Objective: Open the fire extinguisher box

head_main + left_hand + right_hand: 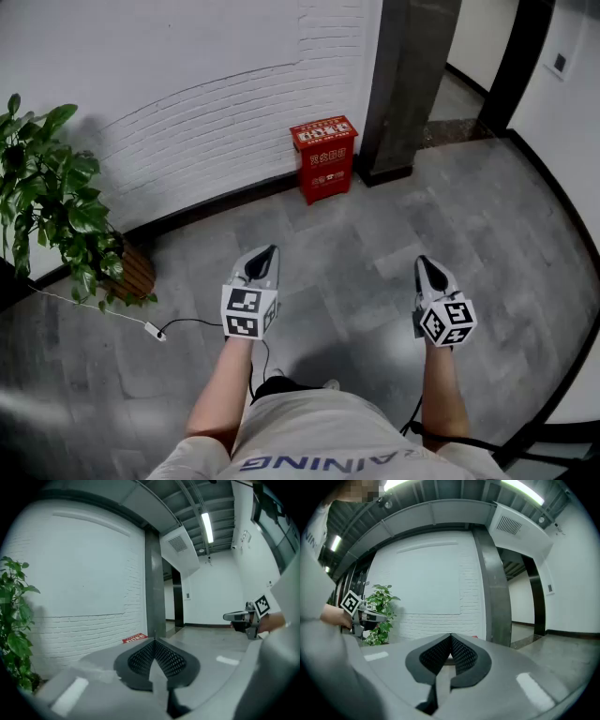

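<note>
The red fire extinguisher box [323,157] stands on the floor against the white brick wall, beside a dark pillar, with its lid down. My left gripper [268,254] and right gripper [427,262] hang side by side well short of it, both pointing toward the wall. Both are shut with nothing between the jaws. In the left gripper view only the box's red top [135,638] peeks over the shut left gripper [154,640]. The right gripper [451,635] is shut too, and its view shows a red sliver of the box [475,637].
A potted plant [56,211] stands at the left by the wall. A white cable with an adapter [155,331] runs across the grey tile floor near it. The dark pillar [403,84] rises right of the box, with a doorway beyond.
</note>
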Action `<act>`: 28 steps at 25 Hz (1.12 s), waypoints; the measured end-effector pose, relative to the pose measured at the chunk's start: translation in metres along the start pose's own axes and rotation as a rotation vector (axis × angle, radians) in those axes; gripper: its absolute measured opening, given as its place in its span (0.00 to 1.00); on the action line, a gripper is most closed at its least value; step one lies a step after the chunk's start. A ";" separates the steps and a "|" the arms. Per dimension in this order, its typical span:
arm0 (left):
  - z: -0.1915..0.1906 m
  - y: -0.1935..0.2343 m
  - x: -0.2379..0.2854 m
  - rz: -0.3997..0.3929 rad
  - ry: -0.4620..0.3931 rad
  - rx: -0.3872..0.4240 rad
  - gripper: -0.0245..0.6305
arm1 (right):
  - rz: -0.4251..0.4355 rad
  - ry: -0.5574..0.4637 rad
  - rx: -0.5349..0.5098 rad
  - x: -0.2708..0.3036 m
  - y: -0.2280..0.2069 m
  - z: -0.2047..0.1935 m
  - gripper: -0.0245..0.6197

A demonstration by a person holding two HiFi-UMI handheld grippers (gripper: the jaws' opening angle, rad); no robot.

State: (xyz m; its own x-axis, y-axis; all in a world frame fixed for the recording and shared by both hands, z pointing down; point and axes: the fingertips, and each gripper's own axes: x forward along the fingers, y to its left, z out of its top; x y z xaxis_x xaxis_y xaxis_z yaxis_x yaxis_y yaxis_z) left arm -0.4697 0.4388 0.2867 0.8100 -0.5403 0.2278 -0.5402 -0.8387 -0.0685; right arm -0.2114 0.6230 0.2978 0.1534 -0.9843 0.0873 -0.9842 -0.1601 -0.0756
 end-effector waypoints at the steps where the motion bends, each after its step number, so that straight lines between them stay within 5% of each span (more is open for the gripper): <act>1: 0.001 -0.002 0.004 -0.004 0.002 0.004 0.04 | -0.004 0.003 0.012 0.004 -0.005 -0.002 0.04; 12: -0.007 0.026 0.092 -0.016 0.003 -0.056 0.04 | 0.009 0.067 0.002 0.081 -0.037 -0.021 0.04; 19: 0.021 0.077 0.192 -0.081 -0.013 -0.067 0.04 | -0.063 0.068 -0.008 0.174 -0.077 0.012 0.04; 28: 0.038 0.143 0.278 -0.092 0.014 -0.090 0.04 | -0.027 0.085 -0.023 0.279 -0.082 0.032 0.04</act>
State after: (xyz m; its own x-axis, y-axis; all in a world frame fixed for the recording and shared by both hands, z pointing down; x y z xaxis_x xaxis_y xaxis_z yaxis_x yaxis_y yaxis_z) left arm -0.3128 0.1658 0.3038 0.8543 -0.4594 0.2430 -0.4823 -0.8751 0.0412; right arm -0.0847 0.3595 0.2967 0.1729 -0.9695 0.1736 -0.9817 -0.1838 -0.0489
